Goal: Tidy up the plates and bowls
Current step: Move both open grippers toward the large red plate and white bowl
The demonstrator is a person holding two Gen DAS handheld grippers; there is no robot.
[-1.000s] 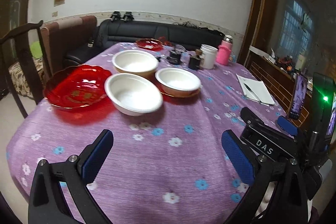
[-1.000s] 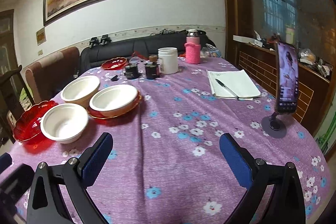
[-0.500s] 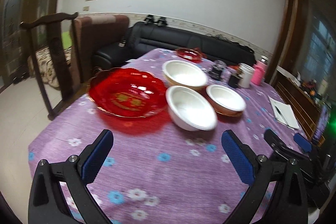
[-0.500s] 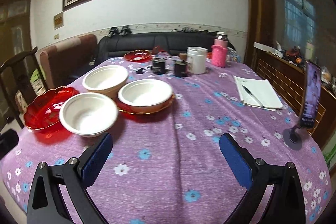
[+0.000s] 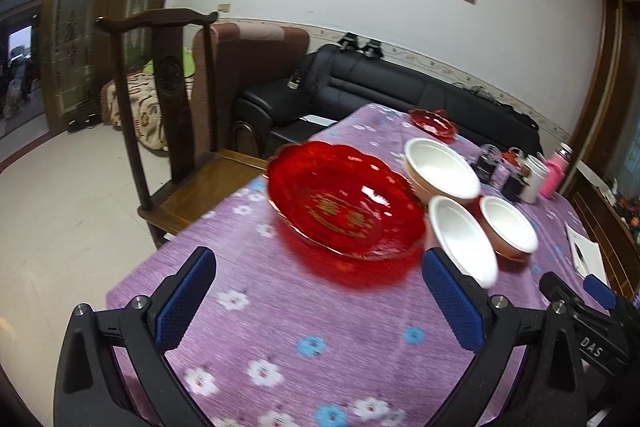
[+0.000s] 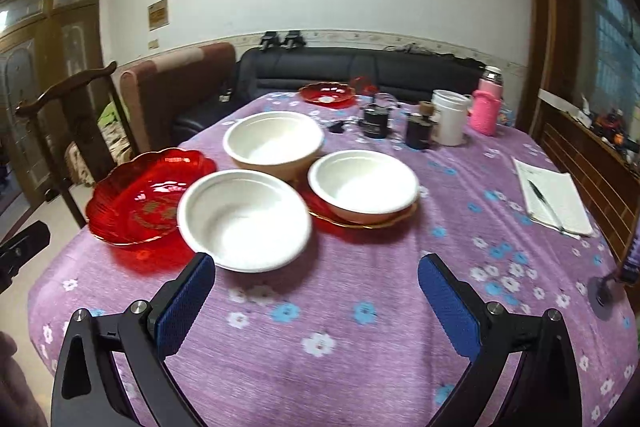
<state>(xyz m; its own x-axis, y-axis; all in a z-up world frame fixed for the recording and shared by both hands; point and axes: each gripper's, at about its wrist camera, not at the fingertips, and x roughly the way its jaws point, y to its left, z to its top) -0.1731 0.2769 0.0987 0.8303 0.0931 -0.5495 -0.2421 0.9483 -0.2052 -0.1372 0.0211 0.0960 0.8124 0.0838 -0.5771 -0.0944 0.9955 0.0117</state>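
Both tools are spread wide and empty above the near edge of the purple tabletop (image 6: 360,347): the left tool (image 5: 320,301) faces the large red plate (image 5: 344,211) and the right tool (image 6: 316,301) faces the nearest white bowl (image 6: 244,219), which suggests that each is lined up for a first pick while nothing is yet gathered. Beyond these, a second white bowl (image 6: 362,185) sits on a red plate (image 6: 384,221), a third bowl (image 6: 274,143) stands behind, and a small red plate (image 6: 327,93) lies at the far end. The right wrist view alone shows that under-plate clearly, plus the notebook (image 6: 554,197); the left wrist view alone shows the wooden chair (image 5: 168,115) just beside the tabletop
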